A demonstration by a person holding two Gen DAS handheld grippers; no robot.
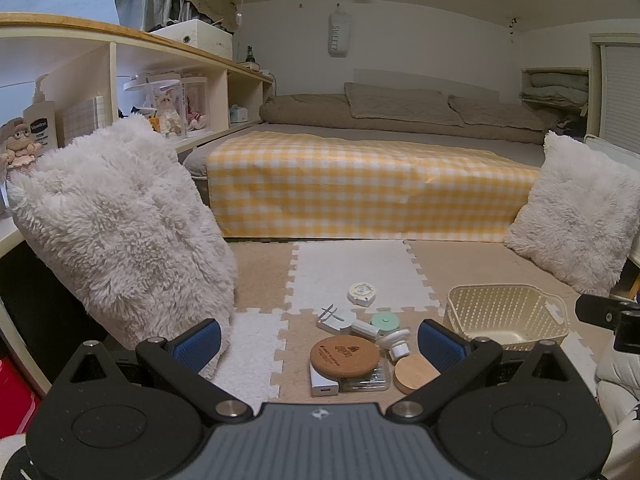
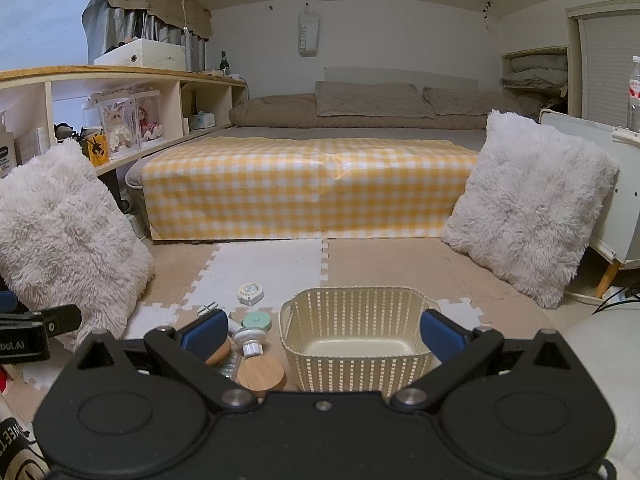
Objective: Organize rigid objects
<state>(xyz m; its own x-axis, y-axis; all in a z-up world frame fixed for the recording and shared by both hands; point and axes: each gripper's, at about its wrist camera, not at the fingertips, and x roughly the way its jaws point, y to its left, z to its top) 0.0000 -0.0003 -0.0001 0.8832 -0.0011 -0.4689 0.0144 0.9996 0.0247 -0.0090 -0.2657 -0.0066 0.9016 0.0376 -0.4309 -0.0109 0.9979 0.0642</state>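
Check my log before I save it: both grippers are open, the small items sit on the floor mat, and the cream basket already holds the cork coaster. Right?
Not quite: the cream basket holds nothing, as the right wrist view shows. The cork coaster lies on the floor mat in the pile. Left gripper and right gripper are open.

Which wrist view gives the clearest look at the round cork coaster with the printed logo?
The left wrist view. The cork coaster lies fully visible between the open hand-held gripper's fingers, on top of a clear case, its printed face readable as a mark. In the right wrist view only a sliver of it shows behind the left fingertip.
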